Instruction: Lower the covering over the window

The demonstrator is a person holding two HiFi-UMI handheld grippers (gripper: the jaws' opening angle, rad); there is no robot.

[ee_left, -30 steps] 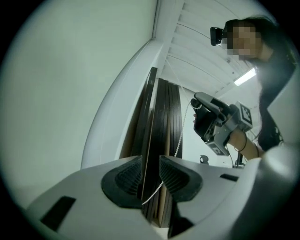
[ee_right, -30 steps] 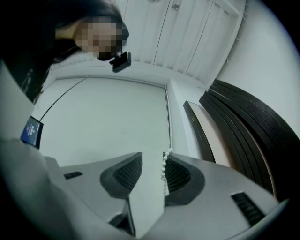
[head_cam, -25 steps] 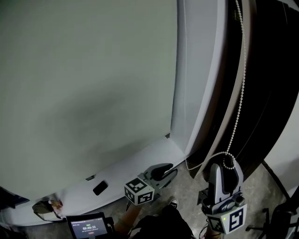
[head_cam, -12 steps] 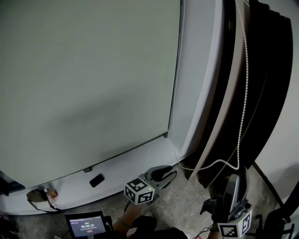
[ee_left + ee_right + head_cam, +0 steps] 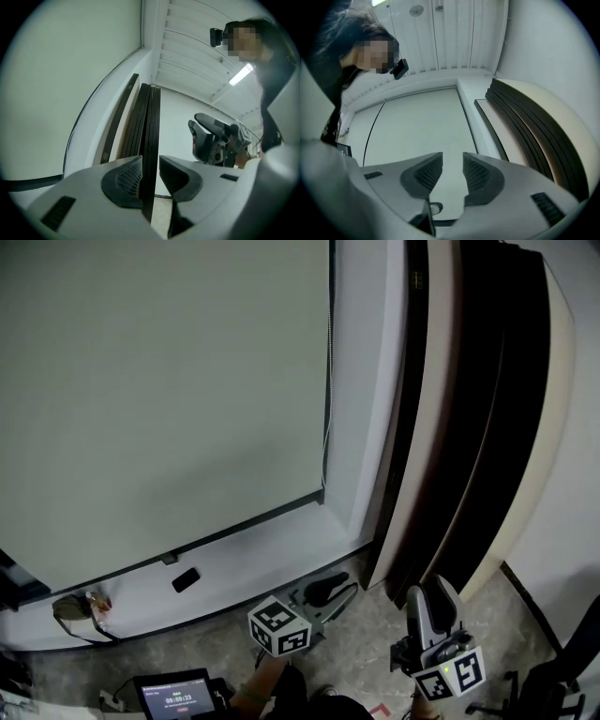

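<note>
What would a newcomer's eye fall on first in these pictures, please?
The large pale blind fills the upper left of the head view, its lower edge close to the white sill. To its right stand tall dark boards, side by side. At the bottom, the left tool and the right tool are both open and empty.

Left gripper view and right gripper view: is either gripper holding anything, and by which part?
Nothing is held. The left gripper and the right gripper show jaws apart and empty; the tall black panels in the left gap stand behind it.
</note>
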